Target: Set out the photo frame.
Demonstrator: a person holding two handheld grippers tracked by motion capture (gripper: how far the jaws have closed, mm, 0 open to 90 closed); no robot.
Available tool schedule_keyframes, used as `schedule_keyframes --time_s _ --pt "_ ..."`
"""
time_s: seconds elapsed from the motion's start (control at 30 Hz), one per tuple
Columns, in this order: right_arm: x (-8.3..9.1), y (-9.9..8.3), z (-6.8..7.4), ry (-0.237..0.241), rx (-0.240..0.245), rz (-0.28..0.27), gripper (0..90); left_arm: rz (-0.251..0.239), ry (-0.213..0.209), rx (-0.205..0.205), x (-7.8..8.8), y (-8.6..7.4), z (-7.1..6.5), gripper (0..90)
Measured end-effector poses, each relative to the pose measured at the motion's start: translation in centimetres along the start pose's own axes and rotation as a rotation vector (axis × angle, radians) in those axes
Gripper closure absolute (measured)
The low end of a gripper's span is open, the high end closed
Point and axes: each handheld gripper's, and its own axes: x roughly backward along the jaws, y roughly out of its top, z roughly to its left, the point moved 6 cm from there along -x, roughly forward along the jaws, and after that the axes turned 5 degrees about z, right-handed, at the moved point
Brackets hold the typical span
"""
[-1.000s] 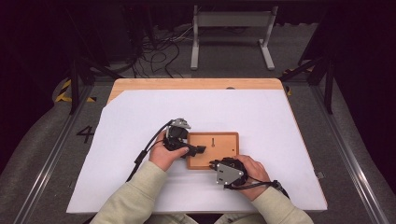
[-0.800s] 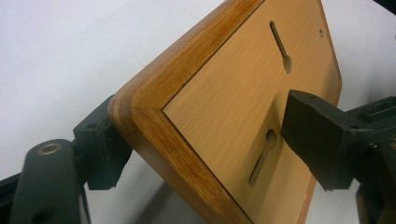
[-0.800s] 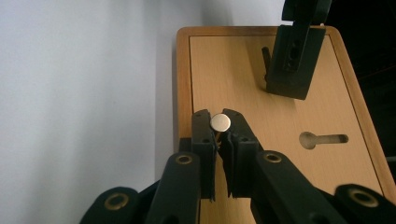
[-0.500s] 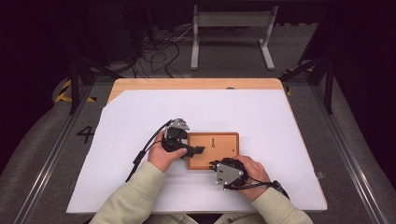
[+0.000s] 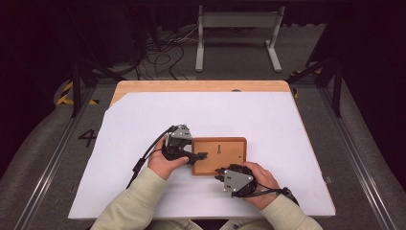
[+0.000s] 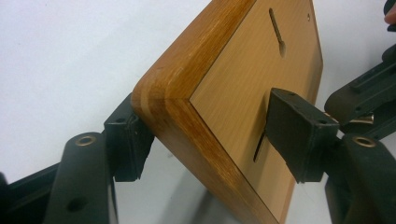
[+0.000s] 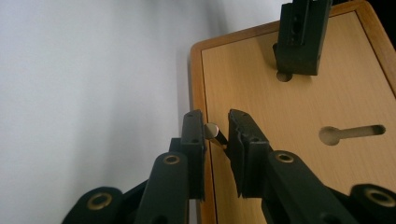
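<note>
A flat wooden board (image 5: 225, 153) with keyhole slots lies on the white table cover. My left gripper (image 5: 203, 155) has just been closing on its left end. In the left gripper view the left gripper (image 6: 212, 140) grips the board (image 6: 243, 79), one pad against the rounded edge and the other on the top face. My right gripper (image 5: 219, 173) sits at the board's near edge. Its jaws have just been opening. In the right gripper view the right gripper (image 7: 215, 128) stands narrowly open, with a small metal pin (image 7: 212, 131) between the pads beside the board (image 7: 303, 107).
The white sheet (image 5: 143, 120) covers most of the wooden table (image 5: 201, 86). A black cable (image 5: 143, 160) trails from the left gripper toward the near left. A grey metal stand (image 5: 237, 28) and floor cables lie beyond the far edge.
</note>
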Motion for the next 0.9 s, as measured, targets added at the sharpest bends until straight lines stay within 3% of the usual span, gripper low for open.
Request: schedule_keyframes --time_s 0.17,0.3,0.33,0.37,0.47,0.57,0.8,0.9 --pt "0.7 0.2 0.4 0.032 -0.012 -0.020 76.4 -0.011 0.020 -0.059 0.4 -0.1 -0.6 36.5" --pt "1.1 0.5 0.7 0.058 -0.032 -0.042 76.6 -0.025 -0.001 -0.077 1.0 -0.2 -1.0 42.3" --pt "1.3 0.7 1.0 0.074 -0.036 -0.052 76.8 -0.056 -0.025 -0.078 1.6 -0.1 -1.3 42.3" --pt "1.3 0.7 1.0 0.074 -0.036 -0.052 76.8 -0.056 -0.025 -0.078 1.6 -0.1 -1.3 48.9" --pt "1.9 1.0 1.3 0.099 -0.043 -0.075 76.0 -0.057 -0.007 -0.129 2.0 0.0 -2.0 50.7" --pt "2.4 1.2 1.2 0.105 -0.059 -0.098 74.9 -0.052 -0.011 -0.149 2.3 -0.2 -2.2 51.7" --pt "5.1 1.6 -0.2 0.078 -0.137 -0.174 72.6 -0.050 -0.013 -0.183 2.9 -0.6 -3.1 55.3" --pt "6.3 1.5 -0.8 0.071 -0.242 -0.206 66.3 -0.062 -0.027 -0.179 3.1 -0.9 -3.4 56.9"
